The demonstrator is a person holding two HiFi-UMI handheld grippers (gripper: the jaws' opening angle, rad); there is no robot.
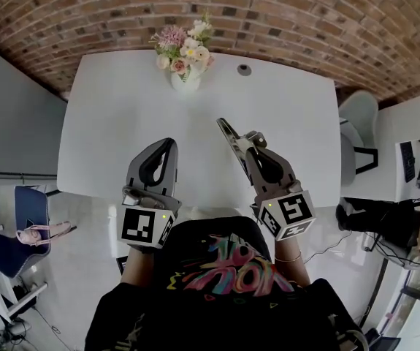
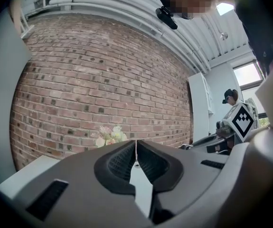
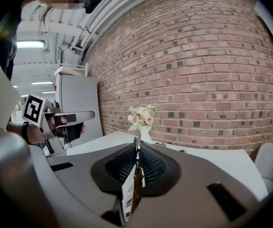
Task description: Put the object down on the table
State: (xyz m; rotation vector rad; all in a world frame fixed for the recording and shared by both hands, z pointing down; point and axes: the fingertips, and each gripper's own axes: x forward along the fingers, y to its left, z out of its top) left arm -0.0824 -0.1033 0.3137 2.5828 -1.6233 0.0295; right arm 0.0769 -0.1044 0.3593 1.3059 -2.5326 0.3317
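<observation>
My right gripper (image 1: 247, 142) is shut on a thin flat object (image 1: 229, 133) that pokes out ahead of its jaws over the white table (image 1: 122, 108). In the right gripper view the object (image 3: 135, 184) stands edge-on between the ribbed pads, a small metal end showing above them. My left gripper (image 1: 170, 143) hovers over the table's near part, shut, with nothing between its jaws. Its pads (image 2: 127, 158) meet in a closed line, and the white table shows below them. Both grippers sit side by side in front of the person's body.
A white vase of flowers (image 1: 185, 55) stands at the table's far edge, before a brick wall. A small round grey fitting (image 1: 245, 69) lies near it. A grey chair (image 1: 359, 115) stands to the right of the table, and a second table (image 1: 414, 130) beyond it.
</observation>
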